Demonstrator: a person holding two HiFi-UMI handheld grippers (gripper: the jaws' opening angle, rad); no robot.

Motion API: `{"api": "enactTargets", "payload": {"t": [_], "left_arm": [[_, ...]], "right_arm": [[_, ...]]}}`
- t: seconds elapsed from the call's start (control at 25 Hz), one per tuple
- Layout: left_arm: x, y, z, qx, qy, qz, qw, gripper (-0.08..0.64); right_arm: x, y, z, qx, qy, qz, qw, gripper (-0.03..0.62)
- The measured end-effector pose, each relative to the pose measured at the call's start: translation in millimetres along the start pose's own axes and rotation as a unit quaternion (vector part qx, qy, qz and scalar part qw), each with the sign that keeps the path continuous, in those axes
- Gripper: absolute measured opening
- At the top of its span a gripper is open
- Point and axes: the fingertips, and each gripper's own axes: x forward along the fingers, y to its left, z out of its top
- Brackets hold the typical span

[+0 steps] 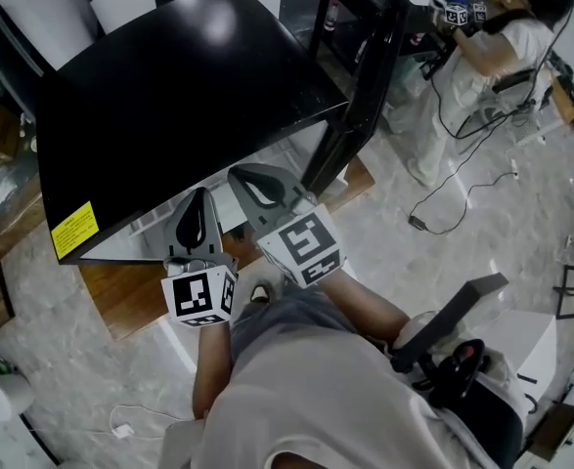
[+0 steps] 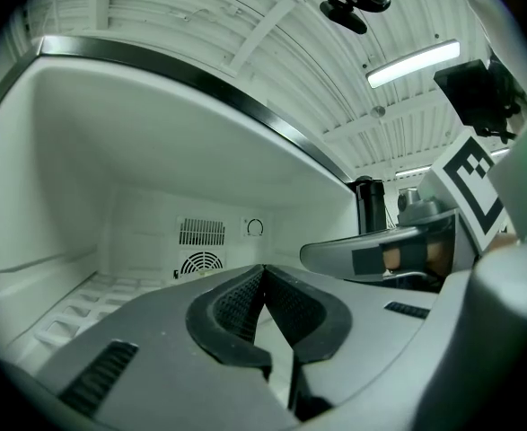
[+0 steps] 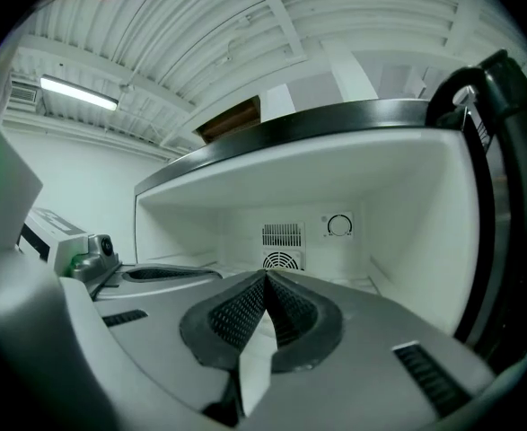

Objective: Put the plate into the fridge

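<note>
L gripper [image 2: 263, 269] & R gripper [image 3: 266, 277] clenched shut, fingers empty, aimed into open fridge [image 1: 169, 86].

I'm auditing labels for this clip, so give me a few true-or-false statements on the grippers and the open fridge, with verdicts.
1. The grey left gripper has its jaws closed with nothing between them. True.
2. The grey right gripper grips a plate. False: it is shut on nothing; no plate shows.
3. The black fridge has its door open. True.
4. The fridge's white back wall is bare. False: it carries a round fan grille and a dial.
</note>
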Motion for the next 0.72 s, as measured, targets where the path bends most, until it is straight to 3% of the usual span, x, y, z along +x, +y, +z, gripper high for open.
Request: {"api": "enactTargets", "payload": {"t": [0.72], "left_arm": [[-7.6,-9.8,-5.8,-0.014,0.009,-0.013,0.9998,0.018]], "right_arm": [[-20.2,19.8,-5.3,-0.008,0.006,0.007,1.000,0.017]]}}
